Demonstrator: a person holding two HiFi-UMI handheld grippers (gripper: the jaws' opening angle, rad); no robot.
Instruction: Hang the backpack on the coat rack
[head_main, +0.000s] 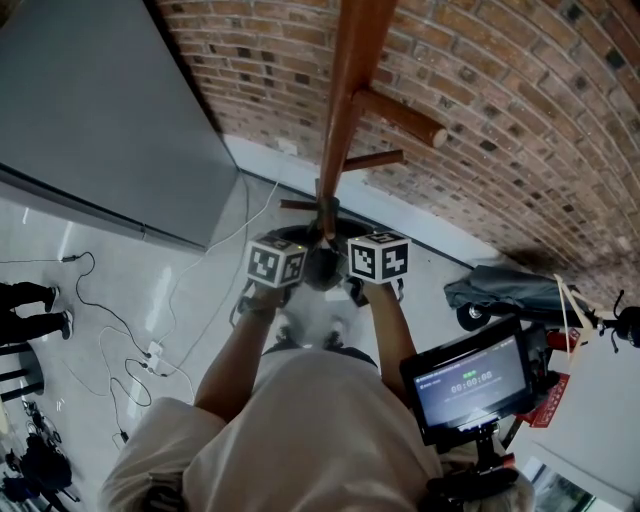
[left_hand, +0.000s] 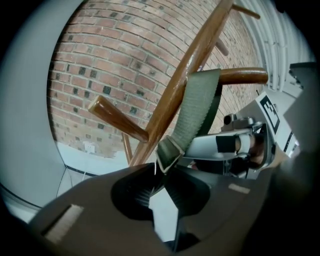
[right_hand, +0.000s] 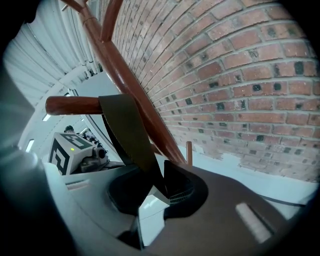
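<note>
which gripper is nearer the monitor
Right. The right gripper is up and left of the monitor in the head view; the left gripper sits farther left, beyond the right one. Both are shut on the strap over the peg.

Glossy pale floor (head_main: 200, 270) — loose cables (head_main: 105, 325), coat rack (head_main: 345, 110).

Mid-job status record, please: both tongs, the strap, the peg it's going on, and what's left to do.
left tongs: shut on the olive-green webbing strap
right tongs: shut on the same strap
strap: draped over the round brown wooden peg, running down to both tongs
peg: sticks out from the brown wooden coat rack pole
backdrop: red brick wall
remaining: probably just opening both tongs so the strap's load sits on the peg
</note>
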